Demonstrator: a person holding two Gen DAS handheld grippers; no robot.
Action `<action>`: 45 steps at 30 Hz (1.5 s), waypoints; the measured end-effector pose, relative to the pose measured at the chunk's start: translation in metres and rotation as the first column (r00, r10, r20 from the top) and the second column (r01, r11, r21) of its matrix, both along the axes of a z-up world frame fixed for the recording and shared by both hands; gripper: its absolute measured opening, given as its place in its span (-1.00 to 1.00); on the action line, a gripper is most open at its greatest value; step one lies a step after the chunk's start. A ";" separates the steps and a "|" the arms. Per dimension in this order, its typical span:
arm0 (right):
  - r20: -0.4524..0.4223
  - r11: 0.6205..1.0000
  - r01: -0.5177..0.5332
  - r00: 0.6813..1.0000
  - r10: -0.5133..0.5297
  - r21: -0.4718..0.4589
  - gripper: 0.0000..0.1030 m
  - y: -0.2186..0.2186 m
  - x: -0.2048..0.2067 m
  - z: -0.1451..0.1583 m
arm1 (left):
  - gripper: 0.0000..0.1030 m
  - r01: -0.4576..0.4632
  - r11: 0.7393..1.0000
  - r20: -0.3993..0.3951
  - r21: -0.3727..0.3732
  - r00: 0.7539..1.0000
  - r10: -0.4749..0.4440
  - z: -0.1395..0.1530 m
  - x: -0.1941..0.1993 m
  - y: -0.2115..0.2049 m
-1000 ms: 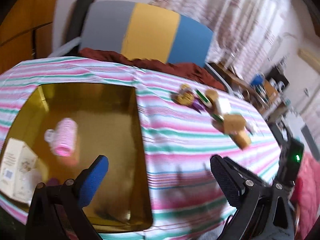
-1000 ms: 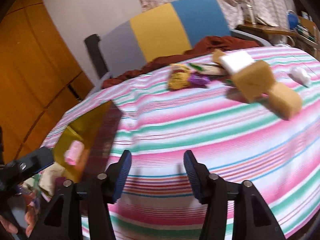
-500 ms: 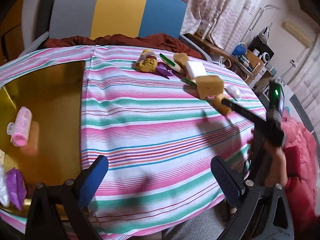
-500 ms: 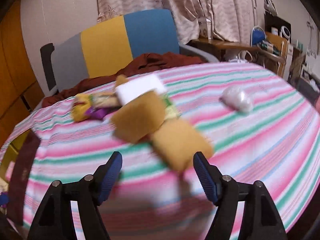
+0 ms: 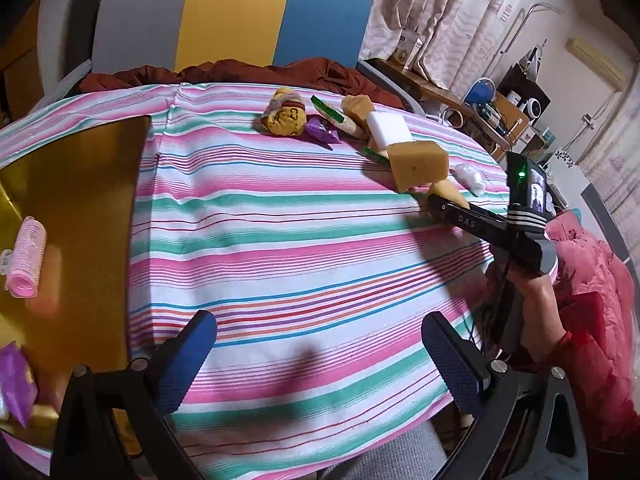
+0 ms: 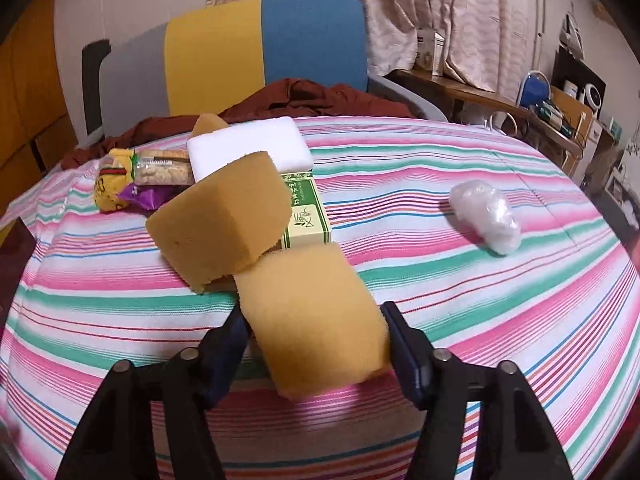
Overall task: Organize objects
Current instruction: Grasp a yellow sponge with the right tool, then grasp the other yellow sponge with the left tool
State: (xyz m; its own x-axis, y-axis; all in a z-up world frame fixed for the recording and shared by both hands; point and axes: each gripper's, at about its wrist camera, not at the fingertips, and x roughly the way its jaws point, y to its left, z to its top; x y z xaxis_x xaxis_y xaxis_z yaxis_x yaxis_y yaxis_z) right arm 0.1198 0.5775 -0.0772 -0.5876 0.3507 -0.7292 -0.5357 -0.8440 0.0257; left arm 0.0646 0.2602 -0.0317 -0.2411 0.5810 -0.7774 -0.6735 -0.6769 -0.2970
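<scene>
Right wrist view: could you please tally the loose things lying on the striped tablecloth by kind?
Tan foam sponges: 3
White foam block: 1
Green-and-cream cardboard box: 1
Snack packets, yellow, purple, clear: 3
Crumpled clear plastic bag: 1
Total: 9

Near sponge (image 6: pixel 312 316): its lower sides are hidden behind the right gripper's (image 6: pixel 316 344) fingers (image 6: pixel 408 360); pad contact cannot be told.
Green box (image 6: pixel 306 212): mostly covered by the far sponge (image 6: pixel 224 224) and white block (image 6: pixel 248 148).
Snack pack (image 6: pixel 160 168): right end hidden under the white block.
Tray (image 5: pixel 72 200): cut off by the left edge.
Purple packet (image 5: pixel 16 384): cut off at the edge, print unreadable.
Roller (image 5: pixel 26 256): clip end clipped by the edge.
</scene>
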 end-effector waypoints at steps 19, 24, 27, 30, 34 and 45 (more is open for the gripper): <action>-0.148 0.981 0.188 0.970 -0.192 -0.042 0.19 -0.018 0.038 0.004 | 1.00 -0.019 1.000 -0.016 0.008 1.000 0.019 0.004 -0.009 0.021; -0.147 0.966 0.247 0.955 -0.256 -0.073 0.20 -0.007 0.045 0.000 | 1.00 -0.002 1.000 -0.082 0.014 0.997 0.003 0.014 -0.018 0.051; -0.115 0.968 0.246 0.962 -0.249 -0.045 0.21 -0.013 0.041 0.000 | 1.00 0.023 1.000 -0.122 0.010 0.992 -0.021 0.015 -0.027 0.074; -0.114 0.968 0.249 0.961 -0.250 -0.028 0.21 -0.016 0.041 0.000 | 1.00 0.046 0.999 -0.133 -0.004 0.990 -0.046 0.011 -0.039 0.101; -0.126 0.967 0.252 0.959 -0.254 -0.032 0.21 -0.012 0.043 -0.003 | 1.00 0.073 0.997 -0.129 -0.023 0.989 -0.075 0.002 -0.054 0.136; -0.130 0.966 0.257 0.958 -0.257 -0.022 0.22 -0.014 0.042 -0.003 | 1.00 0.097 0.992 -0.195 -0.076 0.975 -0.110 -0.029 -0.065 0.186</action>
State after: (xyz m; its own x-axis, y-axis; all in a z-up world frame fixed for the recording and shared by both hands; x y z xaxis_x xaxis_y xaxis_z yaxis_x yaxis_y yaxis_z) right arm 0.1622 0.5635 -0.0804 -0.5684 0.4988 -0.6543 -0.7262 -0.6779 0.1141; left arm 0.0001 0.4458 -0.0606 -0.3353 0.5601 -0.7575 -0.7821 -0.6138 -0.1076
